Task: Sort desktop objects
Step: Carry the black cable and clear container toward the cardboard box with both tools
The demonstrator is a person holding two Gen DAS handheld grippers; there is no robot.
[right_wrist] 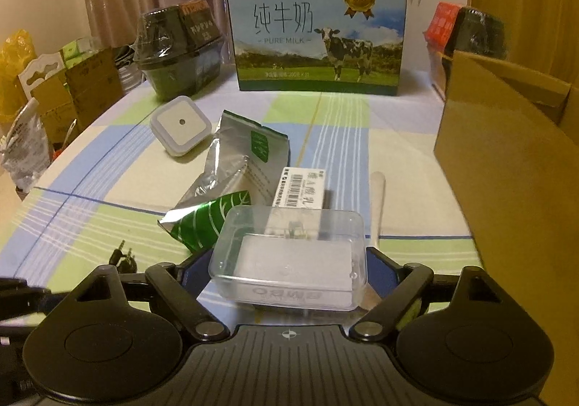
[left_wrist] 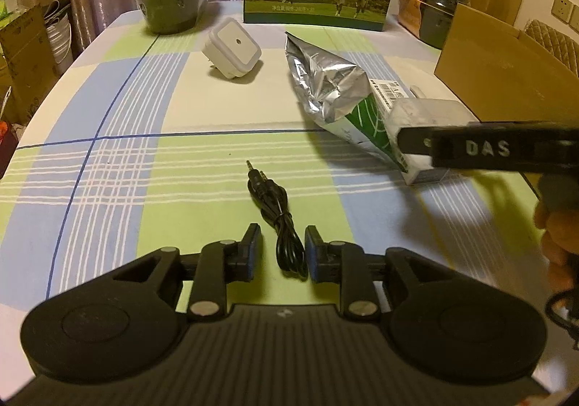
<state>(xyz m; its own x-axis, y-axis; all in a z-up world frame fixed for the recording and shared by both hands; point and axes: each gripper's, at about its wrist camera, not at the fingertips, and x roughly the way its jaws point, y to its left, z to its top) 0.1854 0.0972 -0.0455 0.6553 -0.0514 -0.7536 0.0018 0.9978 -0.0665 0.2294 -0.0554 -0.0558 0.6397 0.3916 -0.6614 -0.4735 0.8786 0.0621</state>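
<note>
Left gripper (left_wrist: 278, 250) has its jaws slightly parted around the bundled black audio cable (left_wrist: 278, 218) lying on the checked surface (left_wrist: 126, 152), not pinching it. Right gripper (right_wrist: 289, 272) straddles the clear plastic box (right_wrist: 289, 257); can't tell if it's actually squeezing.

Right gripper (right_wrist: 289, 266): jaws spread wide either side of a clear plastic box (right_wrist: 289, 257) on the checked tablecloth (right_wrist: 108, 174). Behind the box: foil pouch (right_wrist: 231, 181), barcoded carton (right_wrist: 302, 189), white square plug-in light (right_wrist: 180, 125). Far edge: milk carton case (right_wrist: 318, 37). Right: open cardboard box (right_wrist: 506, 160).
</note>
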